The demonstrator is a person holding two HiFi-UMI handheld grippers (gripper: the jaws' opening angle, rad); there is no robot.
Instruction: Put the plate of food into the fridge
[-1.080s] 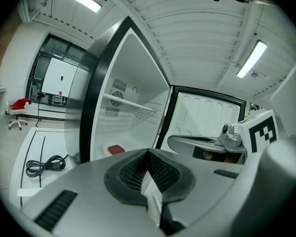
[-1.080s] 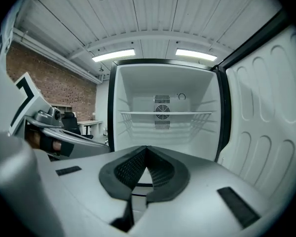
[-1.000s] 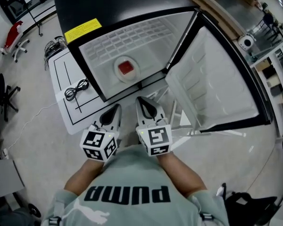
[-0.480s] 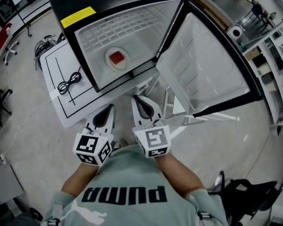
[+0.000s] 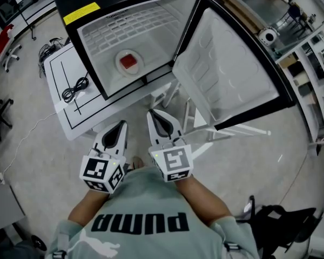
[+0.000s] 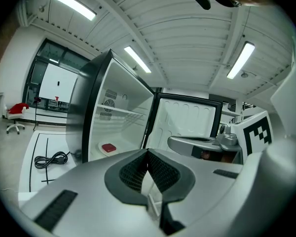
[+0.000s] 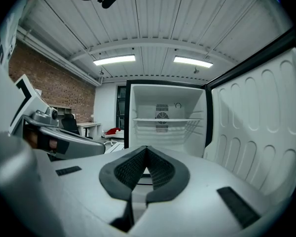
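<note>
The plate of food (image 5: 128, 62) is a round white dish with a red block on it. It stands on the smooth white floor inside the fridge (image 5: 151, 31), under a ribbed wire shelf. The fridge body is black outside, and its moulded white door (image 5: 227, 74) stands open to the right. A coiled black cable (image 5: 74, 89) lies on a white table (image 5: 56, 72) to the left. The left gripper (image 5: 120, 124) and right gripper (image 5: 154, 116) are side by side in front of the fridge, well apart from the plate. Both have their grey textured jaws pressed together, holding nothing
</note>
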